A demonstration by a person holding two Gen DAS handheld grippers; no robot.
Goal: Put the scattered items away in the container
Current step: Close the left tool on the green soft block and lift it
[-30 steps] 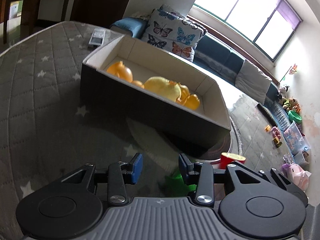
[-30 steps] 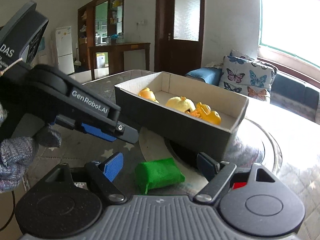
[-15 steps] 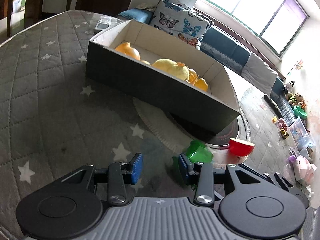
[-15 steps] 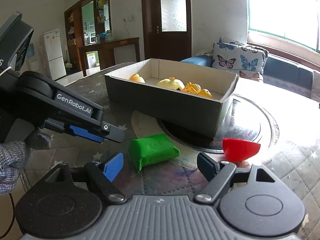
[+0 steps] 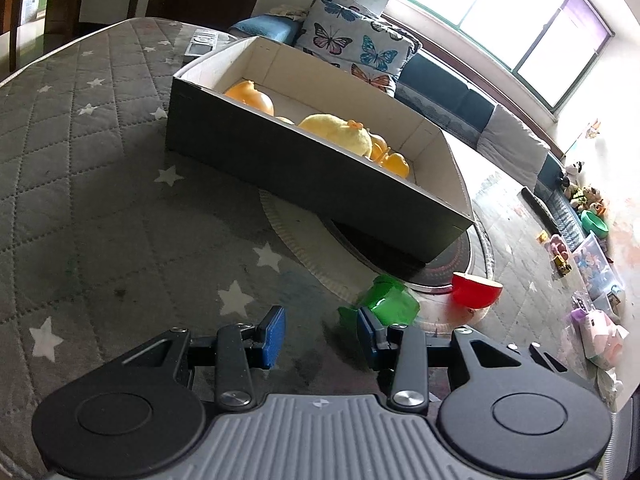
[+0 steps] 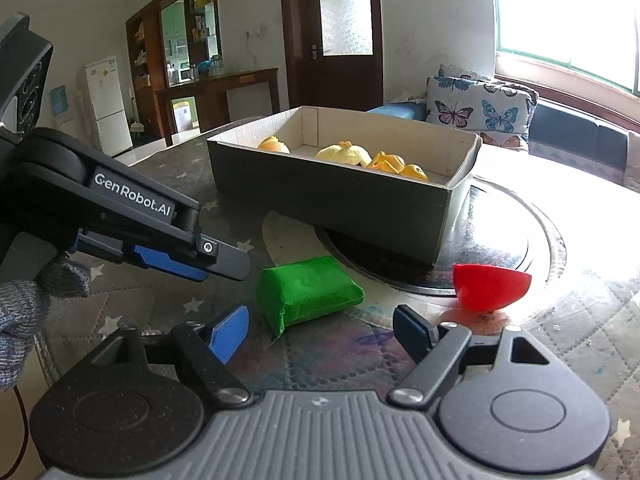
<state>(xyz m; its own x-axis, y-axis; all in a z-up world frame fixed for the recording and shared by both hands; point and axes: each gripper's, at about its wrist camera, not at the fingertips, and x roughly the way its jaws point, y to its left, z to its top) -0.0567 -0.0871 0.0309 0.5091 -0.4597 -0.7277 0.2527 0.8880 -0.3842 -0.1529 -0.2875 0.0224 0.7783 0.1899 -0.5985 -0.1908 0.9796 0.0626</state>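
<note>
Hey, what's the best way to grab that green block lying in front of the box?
Grip the green block across its short width, near the middle, coming down from above. It lies flat on the quilted cloth, clear of the box and red half-shell. The open right gripper looks wide enough.

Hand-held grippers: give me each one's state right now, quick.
Left hand-held gripper: open, holding nothing.
Right hand-held gripper: open, holding nothing; green block lies just ahead.
</note>
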